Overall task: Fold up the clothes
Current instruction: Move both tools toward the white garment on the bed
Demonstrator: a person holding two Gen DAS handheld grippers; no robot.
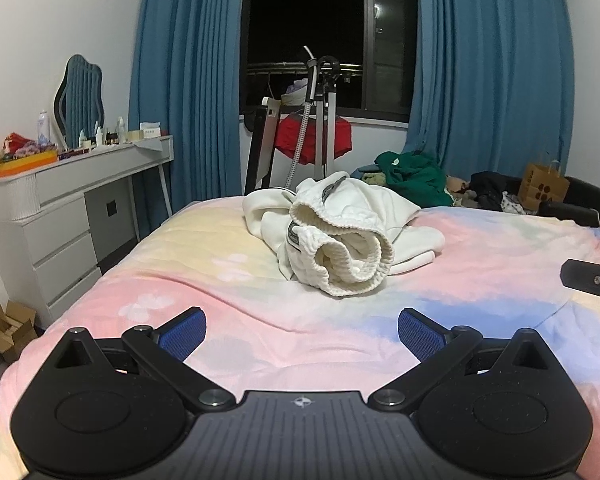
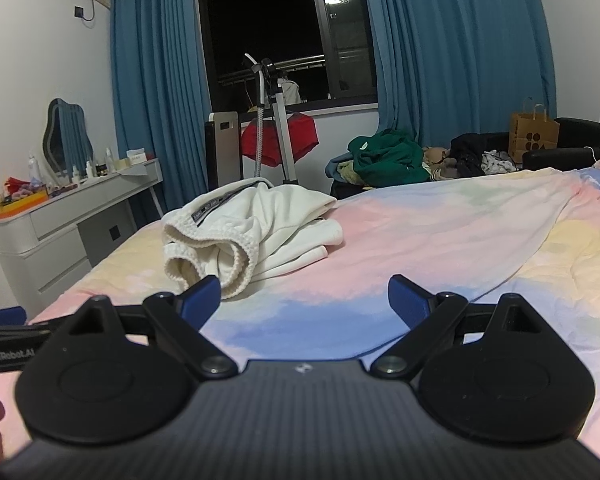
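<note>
Presently: left tool (image 1: 302,334) and right tool (image 2: 304,300) both wide, empty, hovering over bed (image 1: 480,248). White garment (image 1: 340,236) bunched mid-bed, ribbed hem rolled. Risk: grabbing several layers, dragging bundle instead of spreading; pinching pastel bedsheet (image 2: 440,232).

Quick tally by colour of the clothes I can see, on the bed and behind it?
White: 1, crumpled white ribbed-hem garment on the bed
Green: 1, dark green garment heaped behind the bed
Red: 1, red garment hanging by the window
Total: 3
</note>
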